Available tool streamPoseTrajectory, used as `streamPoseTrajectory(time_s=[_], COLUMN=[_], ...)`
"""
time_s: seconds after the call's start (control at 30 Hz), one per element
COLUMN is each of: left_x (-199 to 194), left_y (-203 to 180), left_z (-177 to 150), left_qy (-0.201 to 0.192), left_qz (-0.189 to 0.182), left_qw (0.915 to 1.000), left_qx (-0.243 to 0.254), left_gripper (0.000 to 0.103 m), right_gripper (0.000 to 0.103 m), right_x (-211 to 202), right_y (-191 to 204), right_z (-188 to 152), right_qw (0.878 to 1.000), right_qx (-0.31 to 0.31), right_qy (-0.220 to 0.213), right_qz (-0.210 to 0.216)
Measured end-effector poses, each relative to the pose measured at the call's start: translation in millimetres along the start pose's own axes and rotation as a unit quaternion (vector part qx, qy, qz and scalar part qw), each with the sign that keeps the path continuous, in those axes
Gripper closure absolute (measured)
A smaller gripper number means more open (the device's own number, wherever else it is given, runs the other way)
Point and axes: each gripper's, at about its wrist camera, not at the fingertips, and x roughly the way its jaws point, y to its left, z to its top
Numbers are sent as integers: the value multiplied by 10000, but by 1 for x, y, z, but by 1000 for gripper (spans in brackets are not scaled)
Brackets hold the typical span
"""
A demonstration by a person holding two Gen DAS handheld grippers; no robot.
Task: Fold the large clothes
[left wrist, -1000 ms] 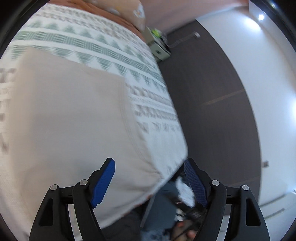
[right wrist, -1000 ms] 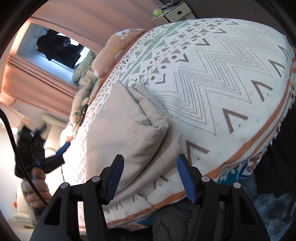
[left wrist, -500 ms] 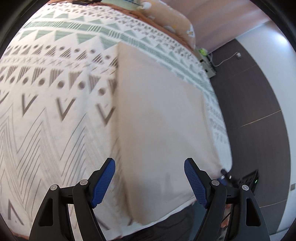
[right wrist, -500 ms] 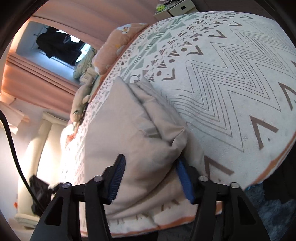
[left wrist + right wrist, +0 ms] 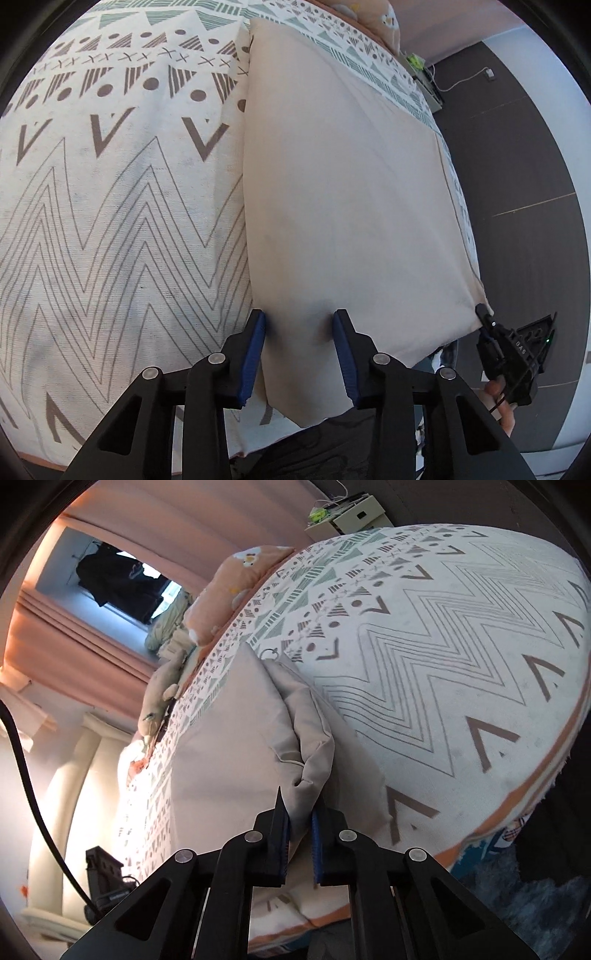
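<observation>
The right gripper point(image 5: 300, 825) is pinching a bunched fold of the beige, soft cotton-like garment point(image 5: 236, 760) between nearly closed blue pads, the cloth filling the narrow gap. The left gripper point(image 5: 299, 334) is standing partly open, its pads straddling the near edge of the same beige garment point(image 5: 343, 192); the cloth is lying between them, but whether they are pressing it cannot be told.

The garment is lying as a long flat rectangle along one side of the bed, its near end drooping over the edge. It is resting on a cream bedspread printed with grey zigzags and green triangles point(image 5: 110, 206), with a peach pillow point(image 5: 236, 590) at the far end.

The cloth is looking light, limp and thick where doubled, so it will probably sag and slide out of shape unless both near corners are being held. Taking it at the hem corners, through all layers, seems the safest hold; a grip on one layer alone would likely be letting the fold open.
</observation>
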Motion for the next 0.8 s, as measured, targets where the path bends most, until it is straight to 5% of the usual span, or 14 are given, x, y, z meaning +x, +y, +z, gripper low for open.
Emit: streamPoseTrajectory(time_s=[0.37,0.47,0.53,0.8], left_x=[10,8,7,11], left_y=[-7,-4,-3,-2], left_z=[4,8,13,37], left_qy=[36,-47,-111,-250], left_qz=[-36,-42,-36,-32], left_qw=[10000,9999,9999,9995], left_qx=[-37,-92,-117,-194], left_gripper=[62,60,53,49], right_gripper=[91,73,38,37], right_x=[7,3,-4,-6], right_y=[-17,-18,-14,-1], right_z=[-5,1,9,47], right_qw=[9990,9988,9965,9948], right_qx=[-58,-37,-231,-591], right_qy=[220,277,144,94], right_qz=[-379,-396,-794,-830])
